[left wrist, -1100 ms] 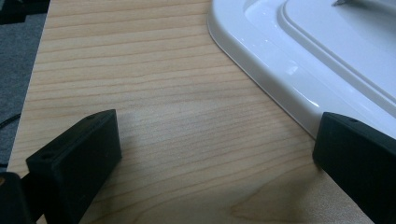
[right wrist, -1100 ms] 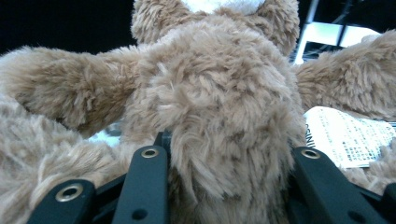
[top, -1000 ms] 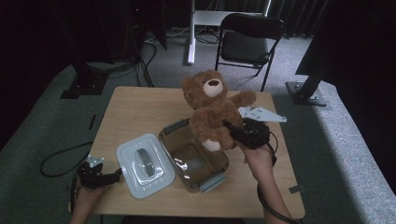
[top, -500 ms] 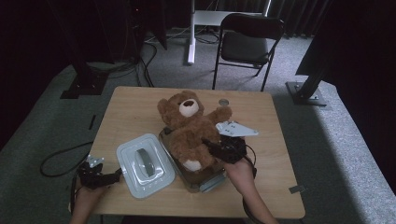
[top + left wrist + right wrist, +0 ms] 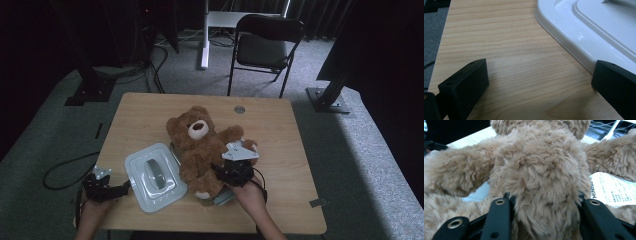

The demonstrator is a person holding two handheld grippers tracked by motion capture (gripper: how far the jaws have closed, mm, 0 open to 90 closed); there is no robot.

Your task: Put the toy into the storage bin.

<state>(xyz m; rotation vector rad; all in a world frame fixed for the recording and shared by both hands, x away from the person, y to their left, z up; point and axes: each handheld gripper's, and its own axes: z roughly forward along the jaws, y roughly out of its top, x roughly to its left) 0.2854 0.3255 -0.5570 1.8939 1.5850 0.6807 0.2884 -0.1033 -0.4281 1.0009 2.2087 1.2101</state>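
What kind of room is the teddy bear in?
Probably a workshop or test lab, not a home: a bare wooden table on grey carpet, a black folding chair, and cables beside dark equipment stands.

One readable marking stood in the right gripper view: the brand word "MINISO", printed in dark capitals running up the near edge of a white tag (image 5: 615, 191) (turned sideways to the camera, so the letters read bottom to top). The tag lay at the right, just beside the teddy bear (image 5: 541, 175) and below its outstretched arm. The rest of the tag carried several lines of fine dark print, too small to make out. In the high view and the left gripper view no lettering, number or sign could be read on the table (image 5: 300, 150), the white lid (image 5: 584, 32) or anything else.
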